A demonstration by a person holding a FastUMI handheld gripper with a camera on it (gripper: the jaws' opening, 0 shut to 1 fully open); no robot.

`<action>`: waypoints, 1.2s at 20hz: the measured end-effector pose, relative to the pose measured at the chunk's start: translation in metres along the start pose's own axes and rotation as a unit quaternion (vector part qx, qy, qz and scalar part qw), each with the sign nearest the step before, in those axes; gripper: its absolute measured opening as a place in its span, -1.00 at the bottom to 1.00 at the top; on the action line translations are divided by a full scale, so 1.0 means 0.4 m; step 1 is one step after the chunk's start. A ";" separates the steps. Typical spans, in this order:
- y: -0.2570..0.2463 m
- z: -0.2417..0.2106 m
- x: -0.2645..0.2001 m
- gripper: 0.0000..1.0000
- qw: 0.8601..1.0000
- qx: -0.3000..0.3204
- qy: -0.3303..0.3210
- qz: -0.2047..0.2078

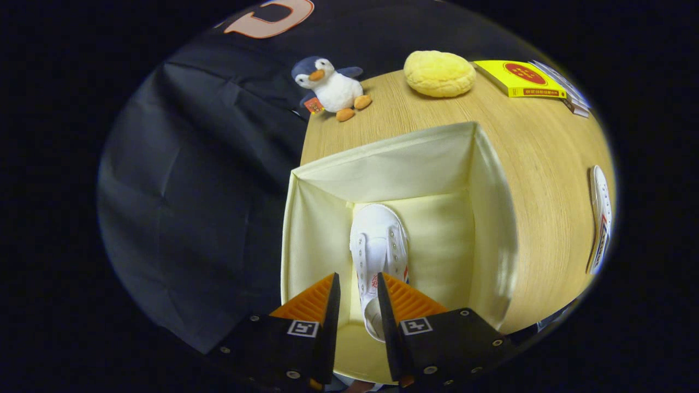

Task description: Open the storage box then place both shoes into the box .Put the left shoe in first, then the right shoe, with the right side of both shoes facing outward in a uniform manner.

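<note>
From the gripper's camera, the gripper hangs over the open box, fingers parted – one white shoe lies inside between them, contact unclear. The other shoe sits on the table, well apart – beside the box

matt cloth box, wood-grain table

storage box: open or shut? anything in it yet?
Open. The box has no lid over it and its inner walls show. One white shoe lies on its floor, between the spread fingers of the tool.
</note>
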State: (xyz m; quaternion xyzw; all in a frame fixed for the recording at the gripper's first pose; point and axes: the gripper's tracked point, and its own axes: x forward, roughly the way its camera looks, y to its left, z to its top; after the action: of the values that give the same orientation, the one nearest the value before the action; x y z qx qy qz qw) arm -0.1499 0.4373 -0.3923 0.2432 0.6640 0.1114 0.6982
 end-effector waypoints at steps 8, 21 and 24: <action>-0.184 0.091 -0.225 0.53 0.992 -0.077 -0.098 0.023; -0.863 0.045 -0.407 0.84 0.970 -0.077 -0.149 -0.175; -0.983 -0.004 -0.423 0.74 0.964 -0.076 -0.137 -0.213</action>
State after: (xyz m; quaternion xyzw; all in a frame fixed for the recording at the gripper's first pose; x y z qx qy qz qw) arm -0.2329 0.0199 -0.4362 0.0549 0.5879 -0.0244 0.8067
